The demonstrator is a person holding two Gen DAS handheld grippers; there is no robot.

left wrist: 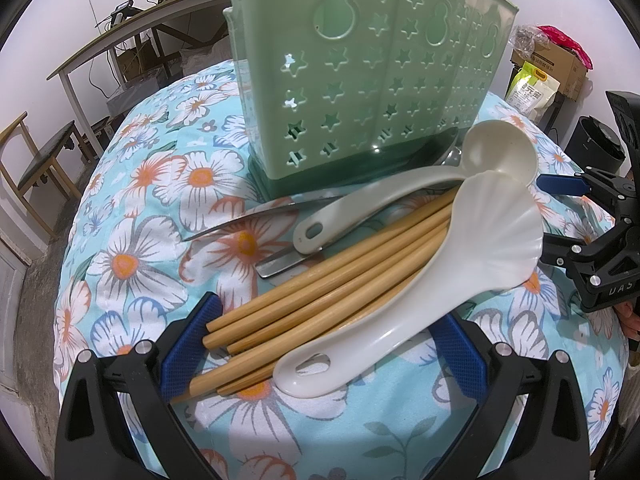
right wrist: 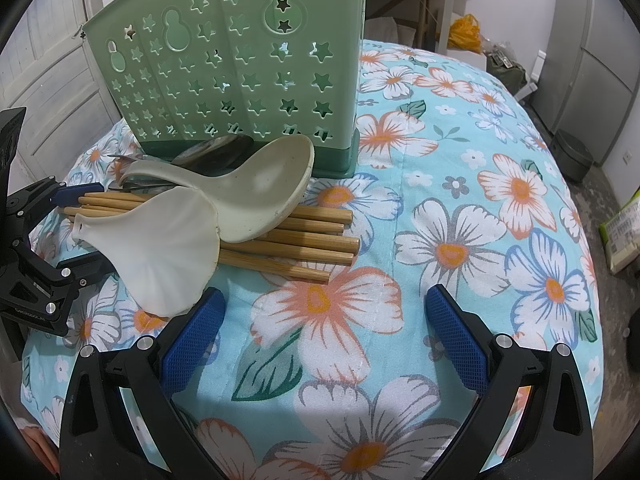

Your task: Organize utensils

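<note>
A green star-cut utensil holder (left wrist: 360, 80) (right wrist: 240, 80) stands upright on the floral cloth. In front of it lies a pile: several bamboo chopsticks (left wrist: 320, 292) (right wrist: 312, 236), a white shell-shaped spoon (left wrist: 492, 236) (right wrist: 160, 256), a beige ladle (left wrist: 500, 152) (right wrist: 260, 188) and metal utensils (left wrist: 240, 220) (right wrist: 216, 152). My left gripper (left wrist: 326, 344) (right wrist: 76, 236) is open, its fingers straddling the chopstick ends and the shell spoon's handle. My right gripper (right wrist: 324, 336) (left wrist: 560, 216) is open over bare cloth, just right of the pile, with nothing between its fingers.
The floral tablecloth (right wrist: 480, 208) covers a rounded table that drops off on all sides. A chair (left wrist: 40, 160) and a long desk (left wrist: 140, 28) stand beyond the left edge. Boxes and bags (left wrist: 548, 68) sit behind, and a dark bin (right wrist: 572, 156) is on the floor.
</note>
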